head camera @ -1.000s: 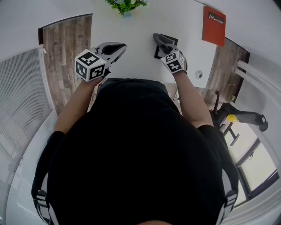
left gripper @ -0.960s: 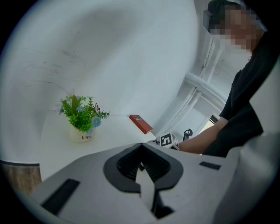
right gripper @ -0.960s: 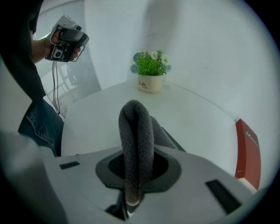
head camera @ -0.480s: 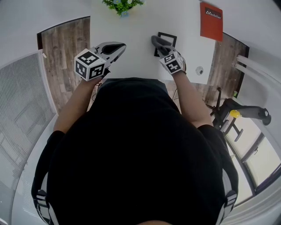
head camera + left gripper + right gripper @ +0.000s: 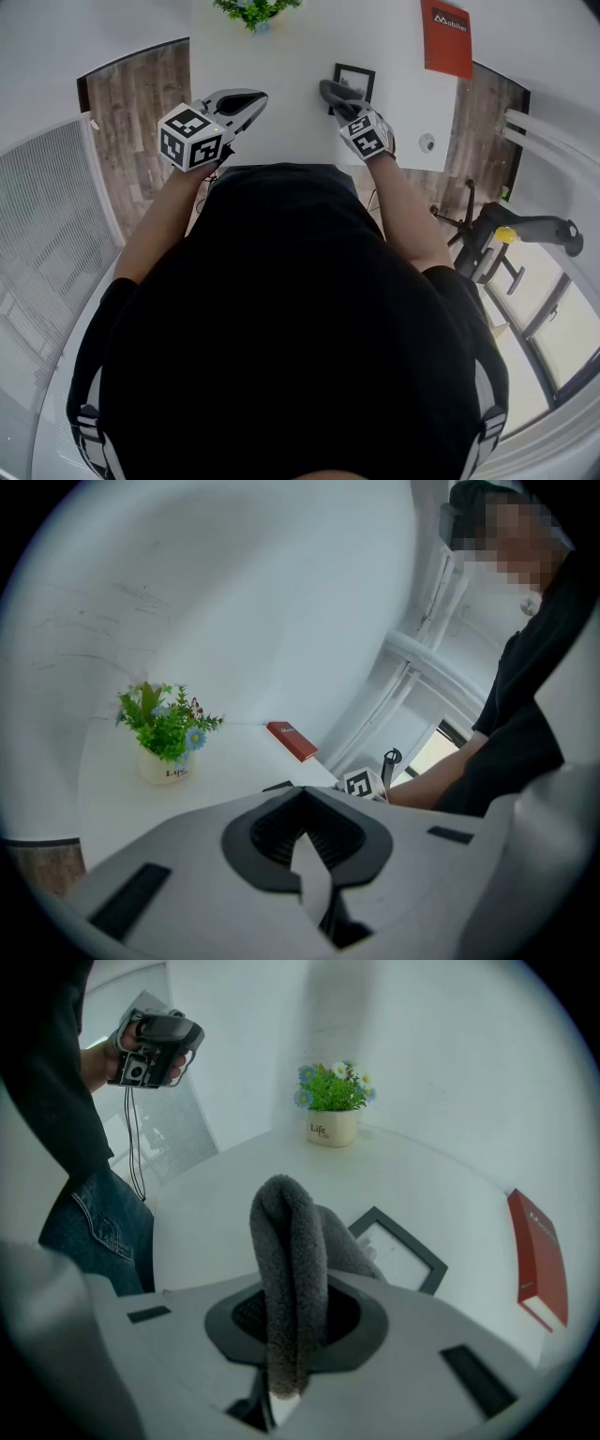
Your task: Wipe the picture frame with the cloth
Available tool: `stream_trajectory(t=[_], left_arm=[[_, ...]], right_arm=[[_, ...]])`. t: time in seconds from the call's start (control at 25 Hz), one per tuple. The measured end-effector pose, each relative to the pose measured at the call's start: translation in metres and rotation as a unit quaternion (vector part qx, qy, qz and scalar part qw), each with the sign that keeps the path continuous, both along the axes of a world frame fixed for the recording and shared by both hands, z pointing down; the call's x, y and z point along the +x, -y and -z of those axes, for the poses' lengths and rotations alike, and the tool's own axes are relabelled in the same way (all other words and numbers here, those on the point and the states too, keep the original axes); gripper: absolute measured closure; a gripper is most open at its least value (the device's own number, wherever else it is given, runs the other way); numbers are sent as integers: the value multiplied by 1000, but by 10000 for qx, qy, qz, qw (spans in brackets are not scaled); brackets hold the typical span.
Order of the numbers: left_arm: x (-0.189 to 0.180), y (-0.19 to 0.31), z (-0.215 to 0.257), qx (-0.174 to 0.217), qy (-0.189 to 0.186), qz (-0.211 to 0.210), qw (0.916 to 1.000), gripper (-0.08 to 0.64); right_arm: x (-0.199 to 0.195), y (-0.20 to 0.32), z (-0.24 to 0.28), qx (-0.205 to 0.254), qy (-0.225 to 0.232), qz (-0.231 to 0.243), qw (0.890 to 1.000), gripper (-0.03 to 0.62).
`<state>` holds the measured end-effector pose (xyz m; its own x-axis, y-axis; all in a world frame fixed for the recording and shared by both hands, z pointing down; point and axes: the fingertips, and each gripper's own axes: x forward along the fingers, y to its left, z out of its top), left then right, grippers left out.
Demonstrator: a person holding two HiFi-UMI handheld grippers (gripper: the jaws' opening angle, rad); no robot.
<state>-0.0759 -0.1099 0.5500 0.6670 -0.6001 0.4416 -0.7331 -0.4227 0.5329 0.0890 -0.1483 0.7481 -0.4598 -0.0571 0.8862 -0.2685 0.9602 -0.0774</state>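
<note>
1. Frame (image 5: pixel 353 82): black edge, pale middle, lying flat on the white table (image 5: pixel 281 112). Upper centre of the head view, a little right of the middle; centre right of the right gripper view.
2. Cloth (image 5: pixel 334 92): grey and fluffy, folded into a thick loop. Rising from the middle of the right gripper view and covering the frame's near left corner there, as in the head view. Contact between cloth and frame: impossible to tell.
3. Right gripper (image 5: pixel 342 101): just below the frame in the head view, jaws narrowed and clamped on the cloth's lower end, with the loop sticking out past them toward the frame.
4. Left gripper (image 5: pixel 242 101): upper left of centre in the head view, over the table's left part, well apart from the frame. Jaws pressed together, nothing between them.
5. Plant (image 5: pixel 255 11): small, green, with blue flowers, in a white pot. Top edge of the head view, on the table's far side, up and left of the frame.
6. Book (image 5: pixel 445 37): red, flat on the table, upper right of the head view, up and right of the frame.
7. Black shirt (image 5: pixel 291 328): filling the lower centre of the head view, bare forearms reaching up to both grippers.
8. Wood floor (image 5: pixel 141 103): visible at either side of the table.
</note>
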Motion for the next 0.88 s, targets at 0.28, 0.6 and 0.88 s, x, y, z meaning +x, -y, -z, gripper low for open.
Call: stream_trajectory(t=[0.28, 0.6, 0.88], left_arm=[[3, -3, 1, 28, 0, -133, 9999, 551], [7, -4, 3, 58, -2, -257, 9997, 551], [10, -7, 2, 57, -14, -356, 9993, 551]], right_arm=[[3, -13, 2, -16, -44, 18, 10000, 551], [9, -29, 1, -71, -86, 64, 9999, 551], [12, -40, 1, -138, -74, 40, 9999, 551]])
